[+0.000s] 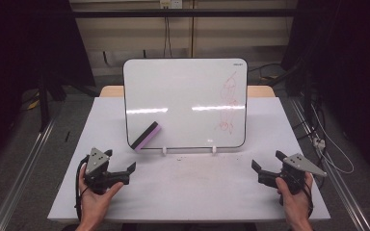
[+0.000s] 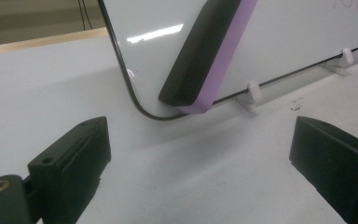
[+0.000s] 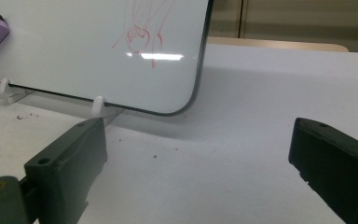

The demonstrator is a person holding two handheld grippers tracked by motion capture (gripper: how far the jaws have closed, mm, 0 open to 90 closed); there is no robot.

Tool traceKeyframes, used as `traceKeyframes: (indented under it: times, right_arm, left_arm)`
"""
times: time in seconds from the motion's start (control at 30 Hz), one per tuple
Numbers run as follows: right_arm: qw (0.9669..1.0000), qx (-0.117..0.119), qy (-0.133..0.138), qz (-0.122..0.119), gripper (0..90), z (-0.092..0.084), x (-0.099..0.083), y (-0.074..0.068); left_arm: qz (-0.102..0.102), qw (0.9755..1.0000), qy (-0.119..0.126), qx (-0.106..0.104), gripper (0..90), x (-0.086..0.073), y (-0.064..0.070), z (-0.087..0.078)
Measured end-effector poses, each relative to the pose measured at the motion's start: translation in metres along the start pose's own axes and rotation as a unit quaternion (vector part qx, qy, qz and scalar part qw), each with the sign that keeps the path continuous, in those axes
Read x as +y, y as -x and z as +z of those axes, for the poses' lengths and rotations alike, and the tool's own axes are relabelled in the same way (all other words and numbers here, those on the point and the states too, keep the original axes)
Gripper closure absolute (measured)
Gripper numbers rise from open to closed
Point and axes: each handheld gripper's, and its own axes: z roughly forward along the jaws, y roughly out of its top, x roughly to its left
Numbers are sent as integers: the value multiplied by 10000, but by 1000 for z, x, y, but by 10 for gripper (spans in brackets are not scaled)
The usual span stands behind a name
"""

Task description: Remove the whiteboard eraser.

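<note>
Left gripper [image 1: 131, 169] open, eraser [image 1: 145, 136] ahead, apart, on whiteboard [image 1: 185, 91].

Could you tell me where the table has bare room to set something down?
The widest bare patch lies between the left gripper and right gripper, in front of the whiteboard. Strips flank the board. It is tightest by the eraser and the board's white feet.

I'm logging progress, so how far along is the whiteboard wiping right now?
Nothing looks done: the red scribble is whole on the whiteboard. Nothing is in hand: the left gripper and right gripper rest open on the table, and the eraser sticks to the board's lower left. Left: grasp the eraser and wipe.
</note>
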Motion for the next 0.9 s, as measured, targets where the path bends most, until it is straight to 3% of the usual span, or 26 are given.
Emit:
traceKeyframes:
  times: [0.5,0.8,0.9]
  right_arm:
    - [10000,42,-37,34,36,2,0,1]
    - [9999,118,-78,42,36,4,0,4]
    - [9999,83,-93,86,35,4,0,6]
  left_arm:
    - [142,9999,-41,-67,54,4,7,3]
    - [418,9991,-49,-14,65,16,7,8]
    - [572,9982,-120,-152,83,24,8,14]
